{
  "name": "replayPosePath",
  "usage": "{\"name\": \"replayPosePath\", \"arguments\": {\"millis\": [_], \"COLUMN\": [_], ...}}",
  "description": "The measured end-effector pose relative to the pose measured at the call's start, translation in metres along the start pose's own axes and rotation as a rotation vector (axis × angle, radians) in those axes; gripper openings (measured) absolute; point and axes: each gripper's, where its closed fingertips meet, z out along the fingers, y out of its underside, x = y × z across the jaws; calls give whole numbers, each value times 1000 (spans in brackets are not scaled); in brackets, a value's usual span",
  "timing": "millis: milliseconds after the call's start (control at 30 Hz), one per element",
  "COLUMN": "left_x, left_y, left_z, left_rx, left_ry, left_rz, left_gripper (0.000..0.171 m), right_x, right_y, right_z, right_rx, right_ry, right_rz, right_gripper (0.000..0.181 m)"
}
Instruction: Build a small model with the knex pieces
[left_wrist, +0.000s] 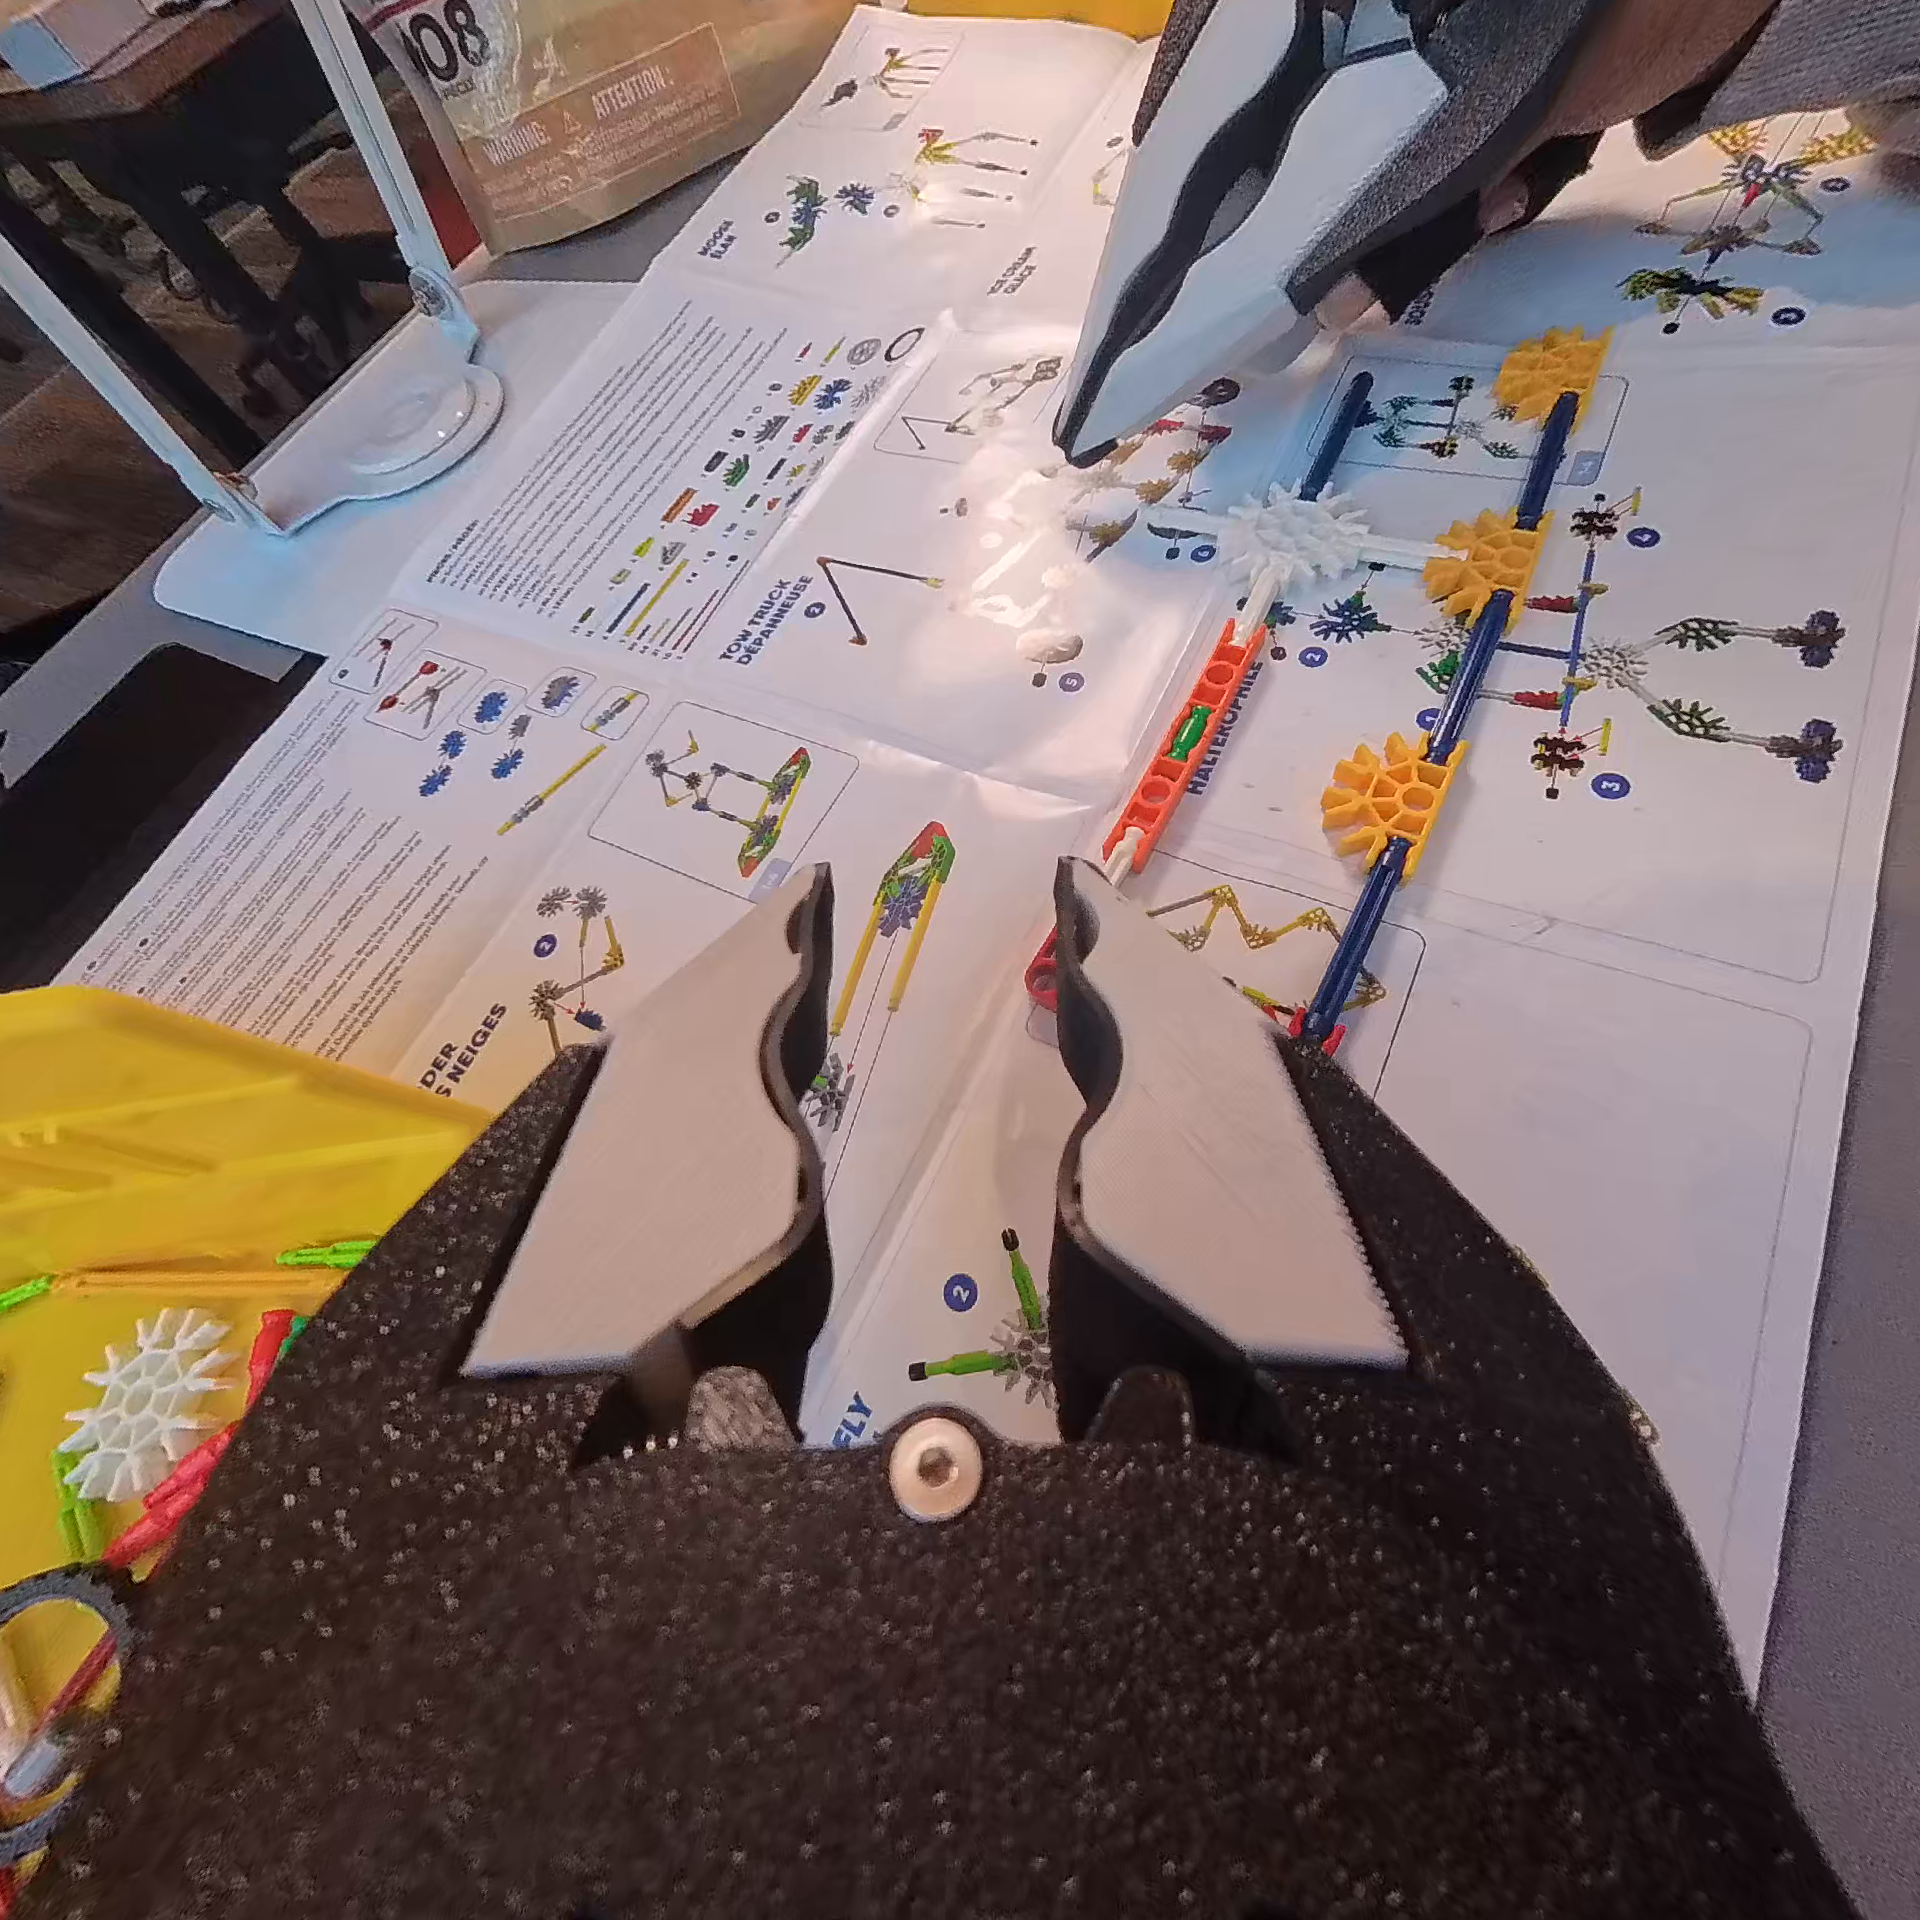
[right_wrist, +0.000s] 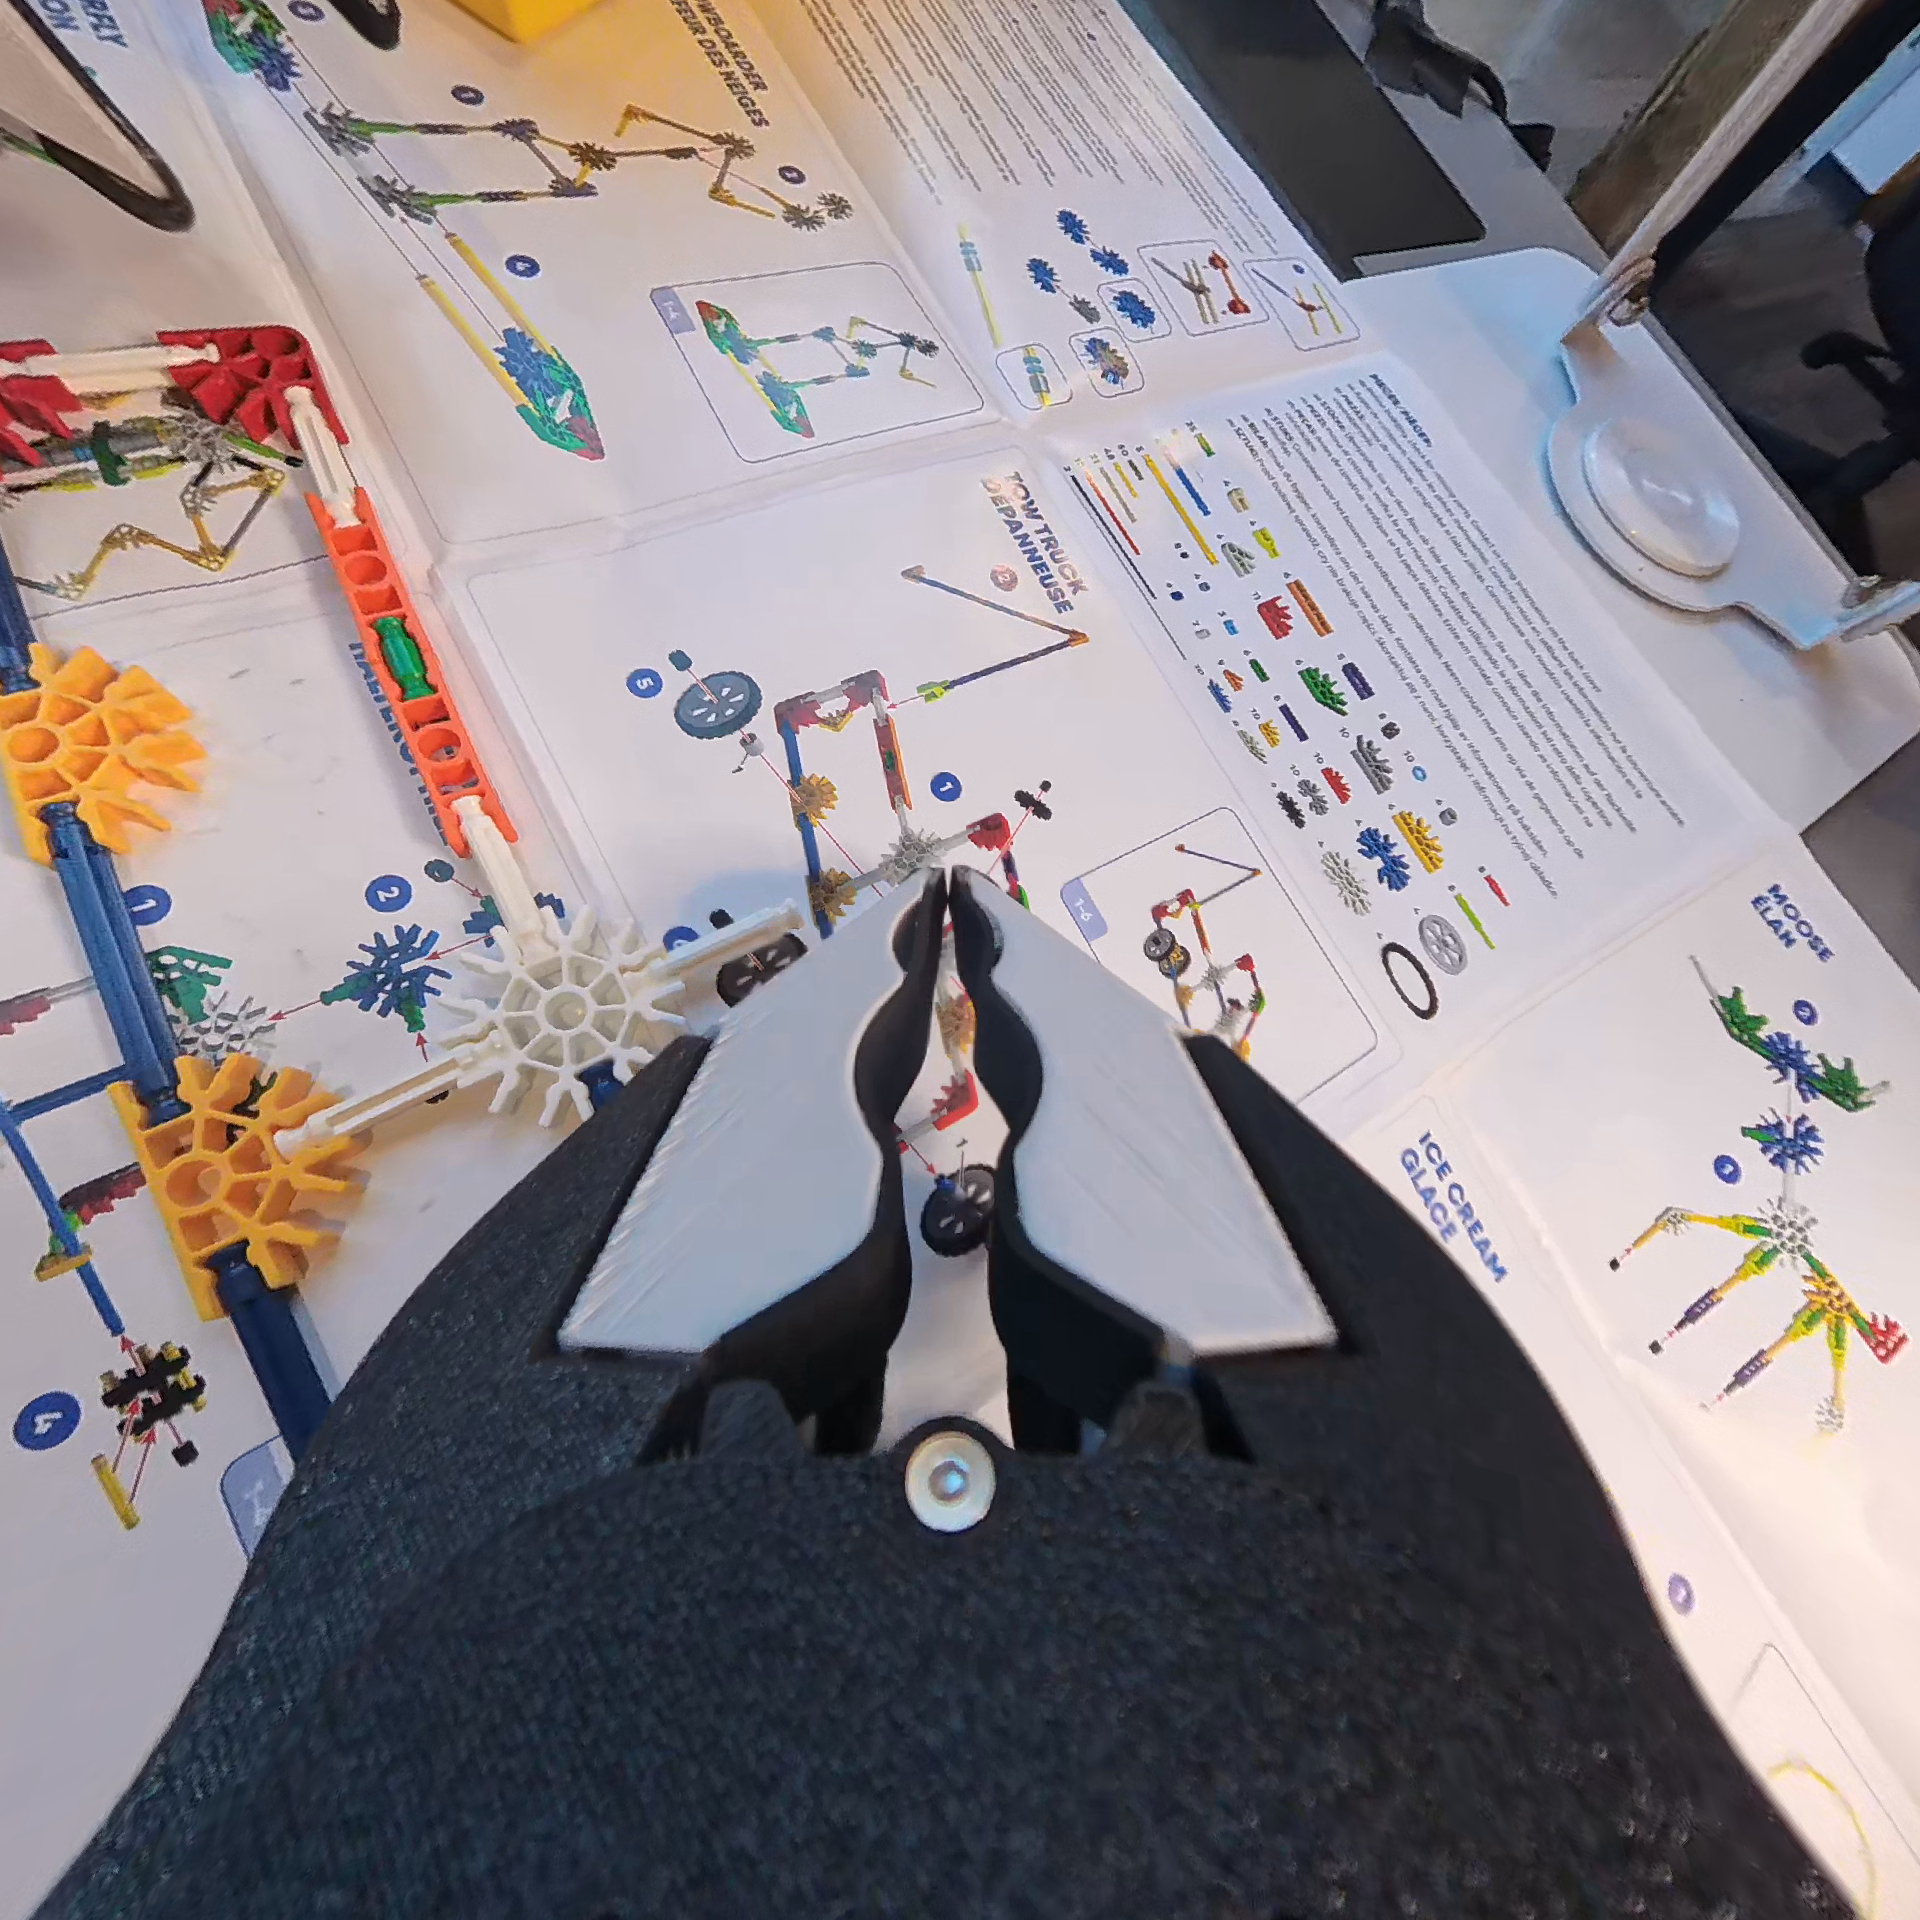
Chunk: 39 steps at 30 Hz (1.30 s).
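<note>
A rod-and-connector toy assembly lies on a printed instruction sheet (left_wrist: 727, 727). It has a white snowflake connector (left_wrist: 1294, 535), an orange strip (left_wrist: 1195, 743), yellow connectors (left_wrist: 1392, 795) and a blue rod (left_wrist: 1455, 686). My left gripper (left_wrist: 945, 883) is open over the sheet, with only printed paper between its fingers. A red connector (left_wrist: 1044, 966) at the near end of the orange strip lies right beside its right fingertip. My right gripper (right_wrist: 945, 878) is shut, low over the sheet. It sits just right of the snowflake connector (right_wrist: 561, 1013) and its short white rod (right_wrist: 727, 940). It also shows in the left wrist view (left_wrist: 1086, 447).
A yellow bin (left_wrist: 156, 1122) with loose rods and a white snowflake piece (left_wrist: 145, 1403) stands at my near left. A white stand base (left_wrist: 416, 416) sits at the sheet's far left edge, also seen in the right wrist view (right_wrist: 1652, 509). A gloved hand (left_wrist: 1455, 208) holds the right gripper. The left gripper's tips are roughly 15 cm from the right gripper's. From my right tips it is roughly 7 cm to the white snowflake connector (left_wrist: 1294, 535); from my left, 15 cm. The right camera catches it too, in the right wrist view (right_wrist: 583, 1040).
</note>
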Motion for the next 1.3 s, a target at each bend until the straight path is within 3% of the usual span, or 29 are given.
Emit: {"name": "replayPosePath", "arguments": {"millis": [1300], "left_x": [-4], "left_y": [2], "left_z": [0], "left_rx": [-11], "left_ry": [-32], "left_rz": [36], "left_gripper": [35], "right_x": [15], "right_y": [-1], "right_z": [19], "right_rx": [-50], "right_ry": [42], "right_rz": [-79], "right_gripper": [0]}}
